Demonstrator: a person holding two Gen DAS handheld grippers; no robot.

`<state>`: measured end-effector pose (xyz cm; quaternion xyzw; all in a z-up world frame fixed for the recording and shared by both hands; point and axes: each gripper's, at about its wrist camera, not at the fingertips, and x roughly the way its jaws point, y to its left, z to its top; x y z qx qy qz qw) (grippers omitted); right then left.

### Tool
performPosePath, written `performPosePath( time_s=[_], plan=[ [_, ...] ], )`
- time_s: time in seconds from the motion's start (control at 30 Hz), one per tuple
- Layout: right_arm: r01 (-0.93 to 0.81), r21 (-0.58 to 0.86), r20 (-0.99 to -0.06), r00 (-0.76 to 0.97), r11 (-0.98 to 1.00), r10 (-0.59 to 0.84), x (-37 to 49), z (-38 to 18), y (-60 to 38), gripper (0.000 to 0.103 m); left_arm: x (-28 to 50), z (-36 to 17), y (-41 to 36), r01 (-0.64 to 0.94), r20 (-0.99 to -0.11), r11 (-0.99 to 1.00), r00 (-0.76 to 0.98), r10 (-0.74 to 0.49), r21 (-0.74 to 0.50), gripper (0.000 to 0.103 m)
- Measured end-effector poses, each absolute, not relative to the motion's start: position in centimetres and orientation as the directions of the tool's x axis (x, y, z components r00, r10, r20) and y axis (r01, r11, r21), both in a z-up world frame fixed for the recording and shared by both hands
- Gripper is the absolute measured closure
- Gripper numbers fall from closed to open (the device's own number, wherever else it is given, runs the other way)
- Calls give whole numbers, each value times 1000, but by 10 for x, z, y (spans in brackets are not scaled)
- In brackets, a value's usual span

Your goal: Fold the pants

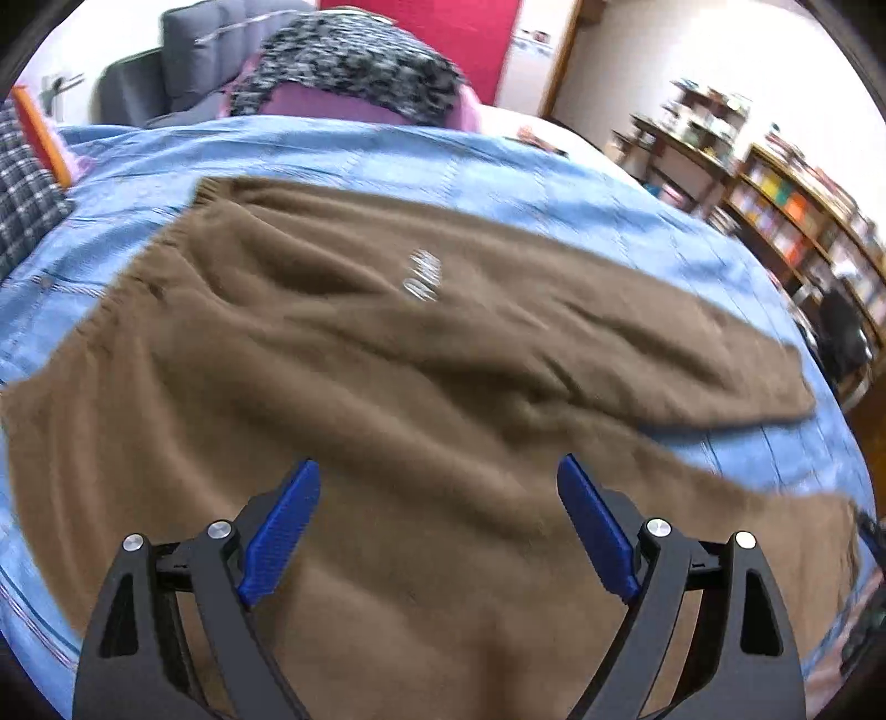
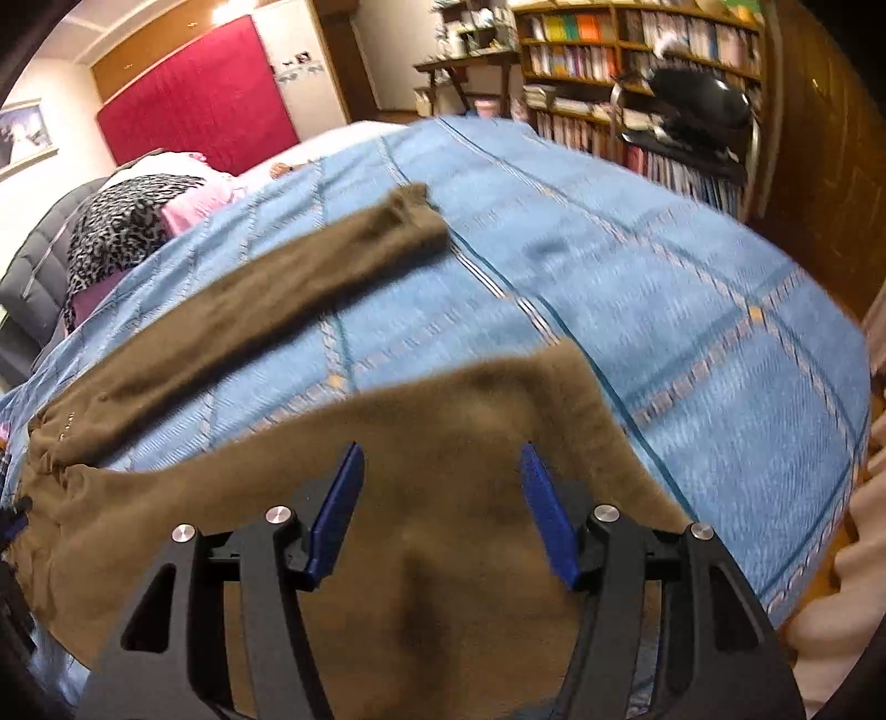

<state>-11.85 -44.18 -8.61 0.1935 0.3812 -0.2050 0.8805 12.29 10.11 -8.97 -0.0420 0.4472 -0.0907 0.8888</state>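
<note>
Brown pants (image 1: 387, 354) lie spread on a bed covered with a light blue patterned bedspread (image 1: 498, 183). In the left wrist view the elastic waistband runs along the upper left, a small pale embroidered logo (image 1: 422, 275) shows on the upper part of the cloth, and one leg stretches off to the right, its cuff resting on the bedspread. The left gripper (image 1: 438, 476) hangs over the seat of the pants with its blue fingers (image 1: 282, 526) spread wide and nothing caught between them; whether the tips touch the cloth cannot be told.

In the right wrist view the two legs lie apart in a V. The far leg (image 2: 266, 293) runs diagonally up to its cuff near the middle of the bed, and the near leg (image 2: 454, 421) sits directly under the right gripper (image 2: 442, 454), whose jaws are likewise released and hold nothing. Blue bedspread shows between the legs.

A black-and-white speckled garment (image 1: 354, 66) lies on something pink at the bed's far side. Bookshelves (image 2: 626, 50) line the wall beyond, and a red panel (image 2: 199, 111) hangs behind the bed.
</note>
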Motion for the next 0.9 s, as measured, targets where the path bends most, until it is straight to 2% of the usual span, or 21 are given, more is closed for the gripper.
performPosePath(
  time_s=[0.03,0.3,0.47,0.77,0.9],
  plan=[
    [495,182,-745,633,850,-210,-110,-82,-437,36,129,-87,107,104,-786,984,593,-176,-142,16],
    [424,219,-745,654,879,-130,-42,-78,-409,36,208,-72,175,-29,-784,997,620,-41,-76,16],
    [389,211,-753,650,897,-105,-8,-78,-395,36,256,-72,208,-89,-791,992,612,-16,-88,16],
    [372,197,-770,631,907,-91,30,-83,-387,36,335,-88,243,-156,-801,988,593,80,-17,16],
    [368,199,-778,623,908,-82,39,-89,-385,36,362,-97,258,-183,-809,983,582,84,-30,16]
  ],
)
